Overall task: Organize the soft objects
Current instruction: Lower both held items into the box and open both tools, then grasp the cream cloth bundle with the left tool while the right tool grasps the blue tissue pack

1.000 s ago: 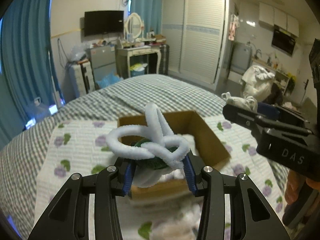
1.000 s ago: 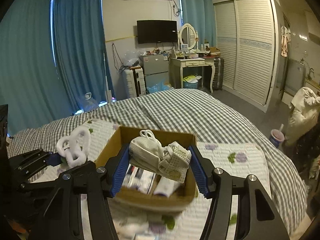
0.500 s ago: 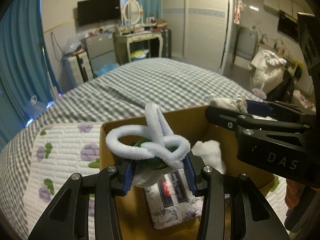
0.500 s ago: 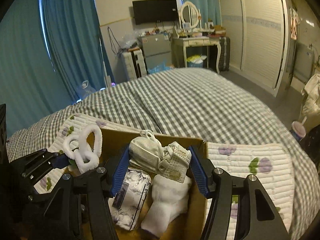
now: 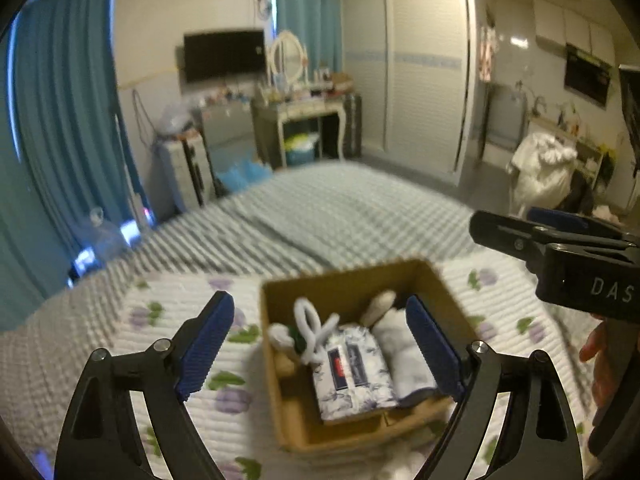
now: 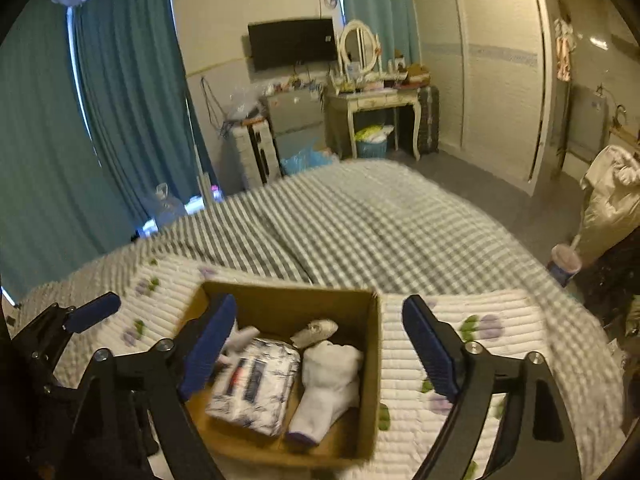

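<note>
Both the left hand-held gripper (image 5: 320, 344) and right hand-held gripper (image 6: 320, 344) hang spread apart, holding nothing, above the box (image 6: 372, 360) on the bed (image 6: 360, 232).

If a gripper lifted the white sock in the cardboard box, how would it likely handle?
The white sock lies bent and slumped in the brown cardboard box, so it would probably droop, floppy and light. Its knit fabric likely grips well; rolling seems unlikely.
</note>
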Demonstrator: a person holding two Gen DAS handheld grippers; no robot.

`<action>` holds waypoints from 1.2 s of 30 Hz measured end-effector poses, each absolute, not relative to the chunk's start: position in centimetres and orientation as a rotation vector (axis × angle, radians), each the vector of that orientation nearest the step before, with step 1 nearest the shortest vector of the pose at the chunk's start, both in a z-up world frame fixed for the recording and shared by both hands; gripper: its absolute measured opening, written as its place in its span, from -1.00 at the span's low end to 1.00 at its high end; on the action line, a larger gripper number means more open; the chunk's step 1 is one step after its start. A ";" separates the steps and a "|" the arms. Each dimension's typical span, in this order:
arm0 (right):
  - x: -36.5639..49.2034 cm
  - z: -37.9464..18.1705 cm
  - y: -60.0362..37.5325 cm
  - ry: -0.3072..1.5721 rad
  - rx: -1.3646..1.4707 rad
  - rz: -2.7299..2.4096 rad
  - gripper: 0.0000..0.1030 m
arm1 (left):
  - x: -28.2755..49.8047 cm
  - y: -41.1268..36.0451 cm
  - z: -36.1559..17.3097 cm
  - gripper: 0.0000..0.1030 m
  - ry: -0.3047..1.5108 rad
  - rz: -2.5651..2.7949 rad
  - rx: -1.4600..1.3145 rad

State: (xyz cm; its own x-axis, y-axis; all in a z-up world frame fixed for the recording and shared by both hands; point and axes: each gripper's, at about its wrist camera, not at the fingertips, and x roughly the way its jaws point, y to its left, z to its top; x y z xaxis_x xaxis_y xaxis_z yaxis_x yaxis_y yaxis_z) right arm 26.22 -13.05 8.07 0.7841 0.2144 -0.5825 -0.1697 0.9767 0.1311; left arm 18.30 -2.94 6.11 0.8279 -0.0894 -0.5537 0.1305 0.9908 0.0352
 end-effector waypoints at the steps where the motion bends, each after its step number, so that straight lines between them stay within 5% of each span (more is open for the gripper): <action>1: 24.6 10.3 -13.2 0.611 0.066 0.195 0.75 | 17.2 -2.8 7.3 0.73 0.543 -0.108 0.076; 5: 18.8 16.4 -13.7 0.537 0.069 0.187 0.85 | 11.1 -2.1 13.3 0.76 0.431 -0.076 0.085; 7: 15.9 18.7 -13.8 0.504 0.071 0.184 1.00 | 8.0 -1.3 15.4 0.99 0.374 -0.054 0.075; 9: 12.6 20.7 -13.9 0.481 0.053 0.175 1.00 | 5.3 -0.7 16.9 1.00 0.322 -0.019 0.055; 16: 5.0 21.3 -13.8 0.463 -0.009 0.134 1.00 | -0.7 0.9 17.2 1.00 0.322 0.000 0.051; 36: 8.2 -7.1 -10.9 0.807 -0.054 0.127 0.96 | 1.4 0.1 -5.9 0.98 0.726 -0.021 0.027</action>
State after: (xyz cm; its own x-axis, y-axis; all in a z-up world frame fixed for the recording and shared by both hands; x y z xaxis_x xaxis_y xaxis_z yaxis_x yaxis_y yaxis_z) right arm 8.23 -10.86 -7.05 0.6845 0.0928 -0.7230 -0.1341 0.9910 0.0002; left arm 1.44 0.07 -5.89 0.7478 -0.0094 -0.6639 0.0282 0.9994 0.0177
